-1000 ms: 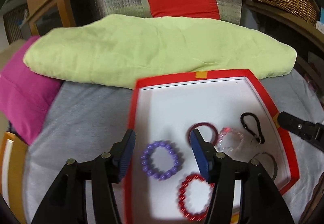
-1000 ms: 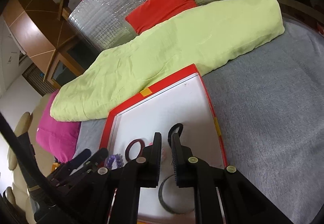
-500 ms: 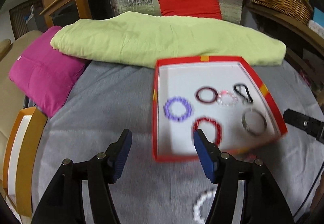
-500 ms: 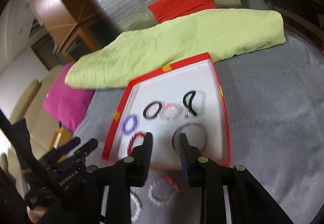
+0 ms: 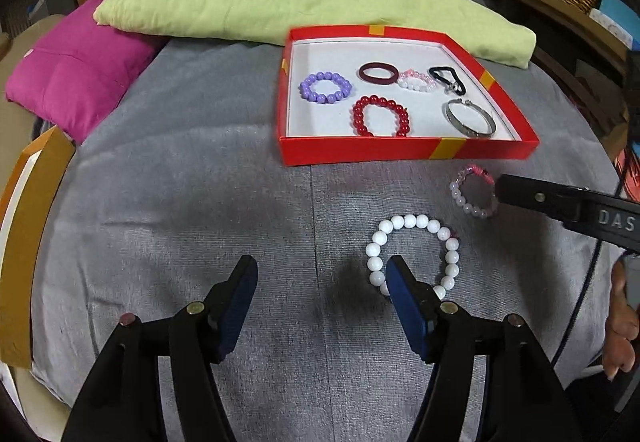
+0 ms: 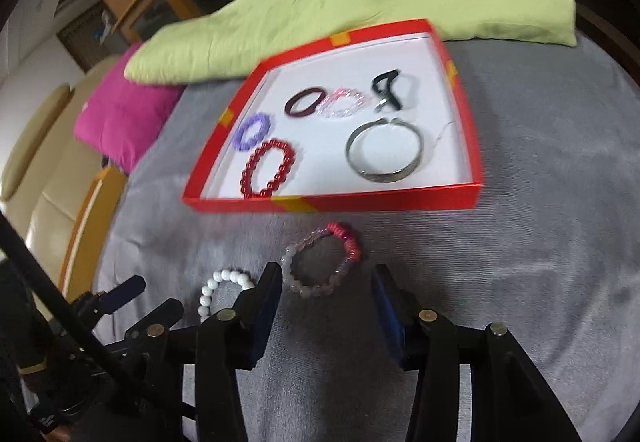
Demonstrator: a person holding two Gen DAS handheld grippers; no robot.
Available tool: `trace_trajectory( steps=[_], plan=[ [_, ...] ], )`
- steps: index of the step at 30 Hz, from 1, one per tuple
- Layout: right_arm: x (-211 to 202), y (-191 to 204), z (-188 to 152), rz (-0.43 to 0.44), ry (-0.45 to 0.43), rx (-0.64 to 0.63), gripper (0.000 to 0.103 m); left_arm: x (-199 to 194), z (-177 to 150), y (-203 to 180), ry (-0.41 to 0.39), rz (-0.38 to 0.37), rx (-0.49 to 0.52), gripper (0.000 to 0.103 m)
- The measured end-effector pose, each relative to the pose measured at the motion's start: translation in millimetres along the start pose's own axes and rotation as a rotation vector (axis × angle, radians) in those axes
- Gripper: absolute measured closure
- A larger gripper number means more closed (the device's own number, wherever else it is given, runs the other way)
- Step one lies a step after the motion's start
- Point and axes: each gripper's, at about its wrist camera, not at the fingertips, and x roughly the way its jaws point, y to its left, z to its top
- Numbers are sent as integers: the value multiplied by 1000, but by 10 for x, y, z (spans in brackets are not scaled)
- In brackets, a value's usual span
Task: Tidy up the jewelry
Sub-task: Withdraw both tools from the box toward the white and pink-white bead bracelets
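Moved: both grippers have pulled back from over the box to the near side of it; the bangle that sat by the right claw a second ago lies in the box
Left gripper [image 5: 320, 278]: jaws have just been opening and stand apart with nothing between them; it hovers over bare grey cloth [image 5: 200, 202]; its right finger overlaps the near-left edge of the white bracelet [image 5: 414, 254], contact not clear
Right gripper [image 6: 326, 288]: jaws have just been opening, now wide apart, gripping nothing; the pink bracelet [image 6: 322, 262] lies on the cloth just beyond and between the fingertips
Box [image 5: 400, 152]: red, white inside, on the cloth beyond both bracelets; it holds a purple bracelet [image 5: 326, 87], a dark red ring [image 5: 378, 74], a pale pink bracelet [image 5: 416, 80], a black loop [image 5: 446, 78], a red bracelet [image 5: 382, 116] and a silver bangle [image 5: 472, 118]
Far side: green cushion [image 5: 280, 6] behind the box; magenta cushion [image 5: 76, 66] at far left
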Motion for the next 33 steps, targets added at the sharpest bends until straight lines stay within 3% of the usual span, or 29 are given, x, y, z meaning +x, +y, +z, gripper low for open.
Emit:
trace_trajectory(
  steps=[10,17,20,22,27,33],
  plan=[
    [298,143,56,-41,27,-35,39,17,36,161,11,-21,-12,35],
    [372,181,9,-84,4,-106,38,-28,22,222,11,-22,-25,35],
    [396,233,-16,-134,-5,-159,42,-29,18,224,13,-17,-21,35],
    [406,252,-31,-179,-16,-196,53,-30,12,222,16,-16,-18,35],
    [356,124,-4,-179,-14,-177,75,-34,0,191,21,-12,-4,35],
    [233,-42,-48,-178,-3,-162,85,-81,17,105,16,-16,20,35]
  ],
)
